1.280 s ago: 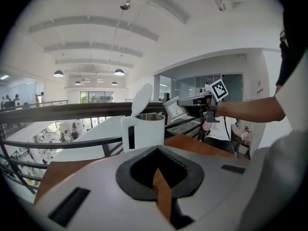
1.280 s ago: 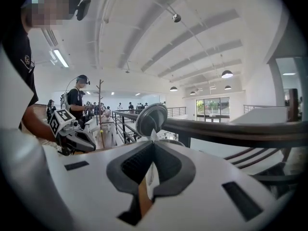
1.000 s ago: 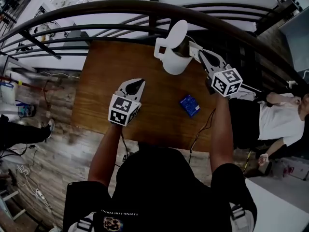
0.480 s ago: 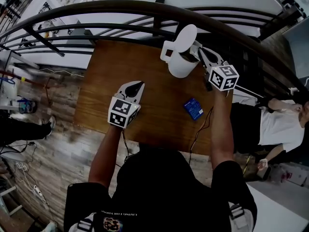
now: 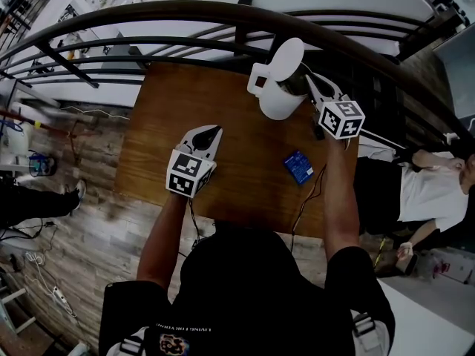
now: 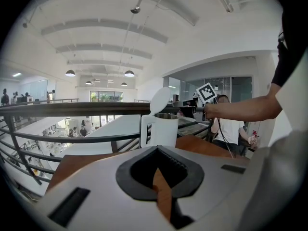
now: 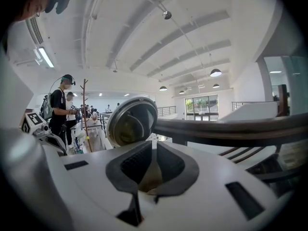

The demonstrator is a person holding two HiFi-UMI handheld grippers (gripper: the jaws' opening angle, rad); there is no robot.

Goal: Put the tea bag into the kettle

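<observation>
The white kettle (image 5: 273, 95) stands at the far edge of the wooden table (image 5: 167, 110), its lid (image 5: 288, 54) tipped up and open. My right gripper (image 5: 306, 81) reaches over the kettle's mouth from the right. Its jaws have just been opening a little, leaving a thin slit. In the right gripper view a pale tan piece, seemingly the tea bag (image 7: 150, 177), sits between the jaws of the right gripper (image 7: 153, 146), with the lid's (image 7: 132, 121) underside just beyond. My left gripper (image 5: 211, 133) hovers over the table's middle, shut and empty. The left gripper (image 6: 156, 150) faces the kettle (image 6: 163, 129).
A small blue box (image 5: 297, 167) lies on the table near its right front corner. A dark curved railing (image 5: 185, 12) runs just behind the table and kettle. A person in a white shirt (image 5: 427, 180) sits to the right of the table.
My right gripper has shifted slightly left and down toward the kettle's mouth. My left gripper has barely moved.
</observation>
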